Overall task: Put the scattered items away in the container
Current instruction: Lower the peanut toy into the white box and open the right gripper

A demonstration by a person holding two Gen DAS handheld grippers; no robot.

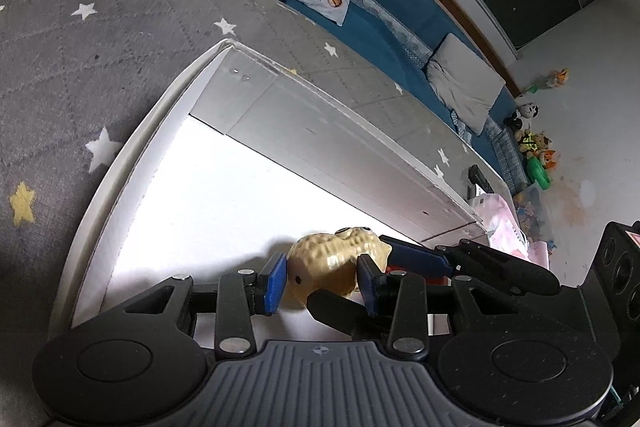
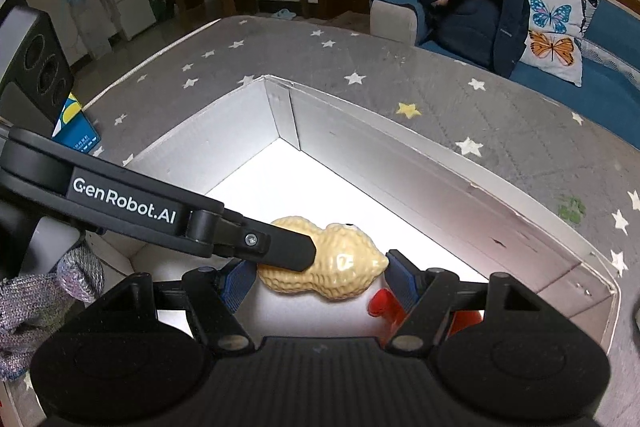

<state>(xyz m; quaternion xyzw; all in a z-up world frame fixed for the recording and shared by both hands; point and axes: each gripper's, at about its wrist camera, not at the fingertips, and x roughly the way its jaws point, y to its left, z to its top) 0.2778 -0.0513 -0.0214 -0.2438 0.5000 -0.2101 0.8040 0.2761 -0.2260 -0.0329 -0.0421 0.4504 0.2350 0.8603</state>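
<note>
A tan peanut-shaped toy with eyes (image 1: pixel 332 261) (image 2: pixel 332 267) lies inside the white box (image 1: pixel 320 131) (image 2: pixel 400 155) near its front. My left gripper (image 1: pixel 322 281) has its blue pads on either side of the peanut, close against it. My right gripper (image 2: pixel 318 281) also straddles the peanut, with its pads at both ends of it. The left gripper's finger (image 2: pixel 280 247) crosses over the peanut in the right wrist view. A red toy (image 2: pixel 384 303) lies in the box just right of the peanut, partly hidden by my right gripper.
The box sits on a grey star-patterned mat (image 1: pixel 100 27) (image 2: pixel 440 87). A blue sofa with a butterfly cushion (image 2: pixel 556 39) and a dark backpack (image 2: pixel 476 23) stands behind. A blue packet (image 2: pixel 76 131) lies left on the mat. Toys (image 1: pixel 536 151) lie on the floor.
</note>
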